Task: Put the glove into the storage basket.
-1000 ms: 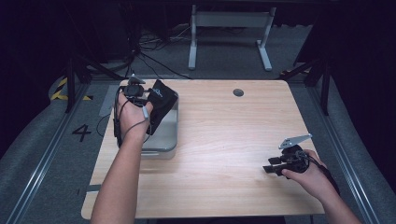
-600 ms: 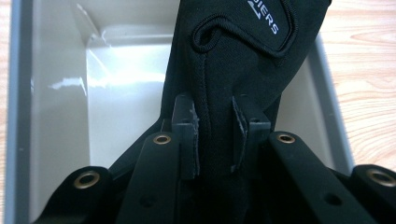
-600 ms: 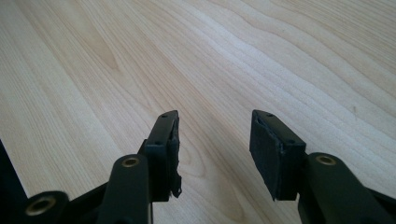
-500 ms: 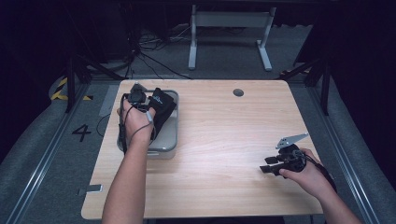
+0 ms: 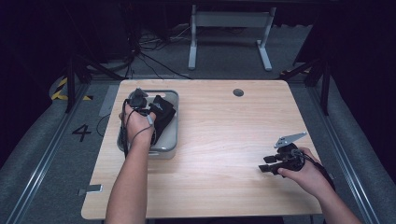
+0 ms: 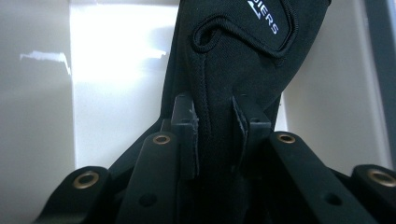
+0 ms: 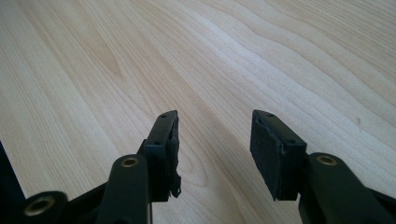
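Observation:
A black fabric glove (image 5: 162,116) with white lettering hangs into the grey bin (image 5: 171,144) at the table's left side. My left gripper (image 5: 150,122) is over the bin, shut on the glove (image 6: 233,60), whose cloth is pinched between the two jaws in the left gripper view. The left gripper (image 6: 217,119) points down at the bin's pale floor (image 6: 112,70). My right gripper (image 5: 264,168) rests low over the table's right front part, open with nothing between its fingers. In the right gripper view the right gripper (image 7: 215,135) looks along bare wood.
The wooden table (image 5: 224,121) has a round dark grommet (image 5: 238,92) near its far edge. Beyond the table stand a metal frame (image 5: 229,28) and loose cables on a dark floor. A floor marking "4" (image 5: 81,132) lies to the left.
My left gripper has lowered the glove toward the near part of the bin. The right gripper has shifted slightly left over the table.

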